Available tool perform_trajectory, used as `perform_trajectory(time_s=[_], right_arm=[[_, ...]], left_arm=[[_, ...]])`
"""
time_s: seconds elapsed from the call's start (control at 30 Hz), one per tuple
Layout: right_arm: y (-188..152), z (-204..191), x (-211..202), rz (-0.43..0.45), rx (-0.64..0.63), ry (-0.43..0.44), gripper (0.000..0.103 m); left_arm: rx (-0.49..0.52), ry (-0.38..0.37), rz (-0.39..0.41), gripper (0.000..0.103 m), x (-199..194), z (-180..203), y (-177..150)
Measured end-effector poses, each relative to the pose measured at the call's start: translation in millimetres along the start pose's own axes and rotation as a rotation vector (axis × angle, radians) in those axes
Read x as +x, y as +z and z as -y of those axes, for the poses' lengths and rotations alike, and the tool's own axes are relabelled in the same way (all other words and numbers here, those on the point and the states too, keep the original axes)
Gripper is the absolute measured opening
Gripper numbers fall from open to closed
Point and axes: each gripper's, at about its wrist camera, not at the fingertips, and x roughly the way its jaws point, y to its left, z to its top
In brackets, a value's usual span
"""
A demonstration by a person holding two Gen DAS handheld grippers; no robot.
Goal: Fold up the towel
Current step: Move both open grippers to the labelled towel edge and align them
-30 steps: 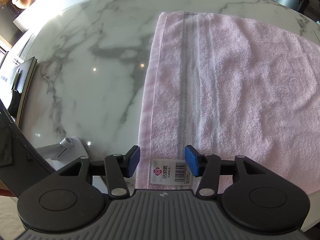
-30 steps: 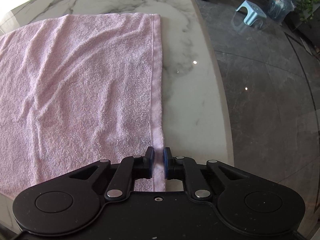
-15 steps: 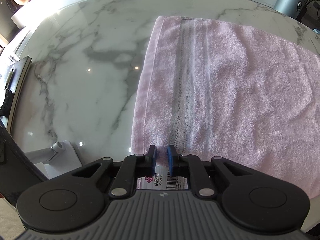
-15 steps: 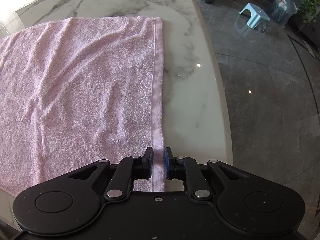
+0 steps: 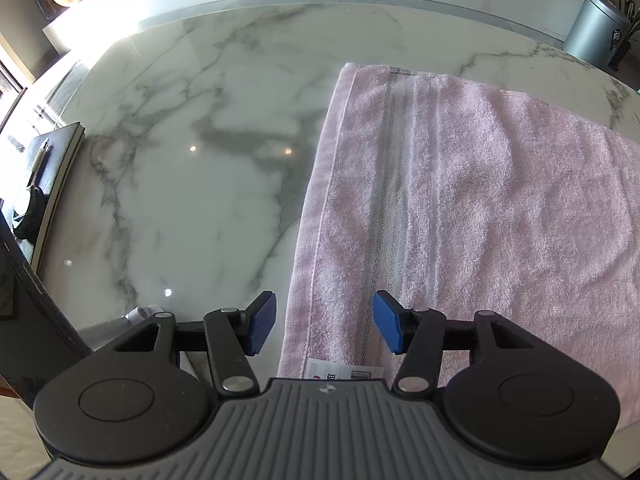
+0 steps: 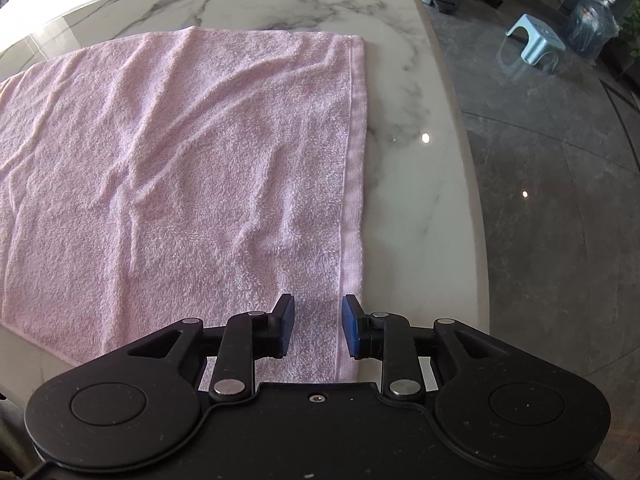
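Change since half a second ago: both pairs of jaws were closed on the near hem; now you have them apart, and the hem lies loose on the desk.
Left gripper (image 5: 324, 328): jaws spread wide, straddling the towel's near left corner; one blue pad (image 5: 262, 322) hangs over bare marble, the other over the woven stripe. Nothing is held.
Right gripper (image 6: 316, 326): jaws apart by a narrower gap, set either side of the right hem strip at the near right corner; no grip on the cloth.
Towel (image 6: 192, 184): pink, spread in what looks like a single layer across the desk (image 5: 192, 200), its near edge at the desk's front edge, with soft wrinkles running diagonally through the middle.
Label (image 5: 344, 370): white printed tag at the near left corner, partly hidden under the left gripper body.
Why so placed: you have one gripper at each near corner, so that the pair can lift the near edge evenly and carry it to the far edge.
Stage, as judged: no fold is visible; the first fold is not yet made.
Next move calls for: a fresh pinch at both corners.
Risk: uneven grips would skew the fold line.
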Motion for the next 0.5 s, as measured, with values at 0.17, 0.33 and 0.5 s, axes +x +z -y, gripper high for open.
perform_trajectory(time_s=[0.17, 0.33, 0.5], right_arm=[[-4, -3, -1, 0.006, -0.009, 0.01, 0.029], [-9, -2, -6, 0.007, -0.013, 0.011, 0.031], [-9, -5, -5, 0.001, -0.018, 0.009, 0.032]], left_arm=[[-0.004, 0.004, -0.007, 0.051, 7, 1, 0], [-0.017, -0.005, -0.028, 0.044, 12, -1, -1], [-0.016, -0.029, -0.022, 0.038, 13, -3, -2]])
